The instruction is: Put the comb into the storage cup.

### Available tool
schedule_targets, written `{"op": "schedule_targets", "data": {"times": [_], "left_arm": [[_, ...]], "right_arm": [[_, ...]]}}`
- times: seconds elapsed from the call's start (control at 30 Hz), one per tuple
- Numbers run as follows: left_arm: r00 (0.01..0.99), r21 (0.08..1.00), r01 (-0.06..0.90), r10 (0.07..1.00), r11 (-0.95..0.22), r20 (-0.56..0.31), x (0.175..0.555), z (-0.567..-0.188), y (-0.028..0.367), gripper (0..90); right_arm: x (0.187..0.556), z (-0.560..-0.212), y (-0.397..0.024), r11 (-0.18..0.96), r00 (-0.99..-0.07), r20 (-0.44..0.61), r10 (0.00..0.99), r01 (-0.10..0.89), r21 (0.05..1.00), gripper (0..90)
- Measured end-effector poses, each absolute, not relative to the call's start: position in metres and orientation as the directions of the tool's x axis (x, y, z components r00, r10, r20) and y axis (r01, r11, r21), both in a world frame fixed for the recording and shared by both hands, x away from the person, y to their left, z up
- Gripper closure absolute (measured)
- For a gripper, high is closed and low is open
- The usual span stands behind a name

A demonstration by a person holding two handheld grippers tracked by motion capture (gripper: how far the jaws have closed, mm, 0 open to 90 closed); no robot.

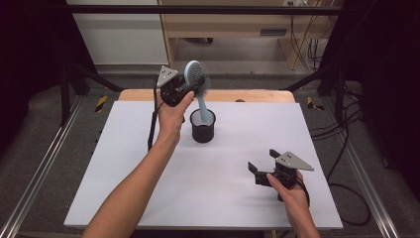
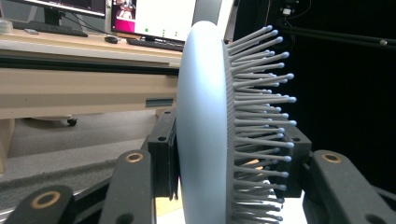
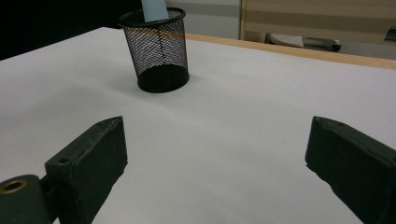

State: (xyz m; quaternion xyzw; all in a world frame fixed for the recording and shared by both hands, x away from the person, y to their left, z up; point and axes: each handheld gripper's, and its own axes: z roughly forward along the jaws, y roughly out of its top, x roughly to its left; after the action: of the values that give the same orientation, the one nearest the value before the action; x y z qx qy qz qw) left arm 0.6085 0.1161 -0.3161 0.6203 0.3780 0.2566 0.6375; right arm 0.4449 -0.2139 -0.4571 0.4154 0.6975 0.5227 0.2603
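Note:
A light-blue hairbrush (image 1: 197, 75) with grey bristles stands with its handle down inside a black mesh cup (image 1: 203, 130) at the middle back of the white table (image 1: 223, 178). My left gripper (image 1: 190, 88) is shut on the brush head from the left, above the cup. In the left gripper view the brush (image 2: 205, 116) is squeezed between the jaws of my left gripper (image 2: 229, 144), one pad on its smooth back and the other against the bristles. My right gripper (image 1: 262, 159) rests near the front right, open and holding nothing. The right gripper view looks past the wide-apart jaws of my right gripper (image 3: 215, 149) to the cup (image 3: 159, 51) with the handle (image 3: 154, 8) in it.
A wooden strip (image 1: 257, 95) edges the table's far side, with a wooden shelf unit (image 1: 228, 25) behind it. Metal frame rails (image 1: 39, 168) run along both sides. Cables (image 1: 346, 148) lie on the floor at the right. A desk with monitors (image 2: 154, 18) stands beyond.

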Motion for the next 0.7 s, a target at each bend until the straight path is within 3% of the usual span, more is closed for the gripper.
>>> {"op": "schedule_targets", "data": {"times": [0.23, 0.7], "left_arm": [[0.585, 0.990, 0.137, 0.803, 0.044, -0.117, 0.609, -0.324, 0.112, 52.3], [0.584, 0.988, 0.149, 0.802, 0.045, -0.124, 0.610, -0.335, 0.107, 52.2]], "right_arm": [[0.445, -0.458, -0.214, 0.112, -0.523, 0.069, 0.849, 0.307, 0.945, 5.7], [0.445, -0.458, -0.213, 0.119, -0.528, 0.064, 0.847, 0.305, 0.945, 5.7]]}}
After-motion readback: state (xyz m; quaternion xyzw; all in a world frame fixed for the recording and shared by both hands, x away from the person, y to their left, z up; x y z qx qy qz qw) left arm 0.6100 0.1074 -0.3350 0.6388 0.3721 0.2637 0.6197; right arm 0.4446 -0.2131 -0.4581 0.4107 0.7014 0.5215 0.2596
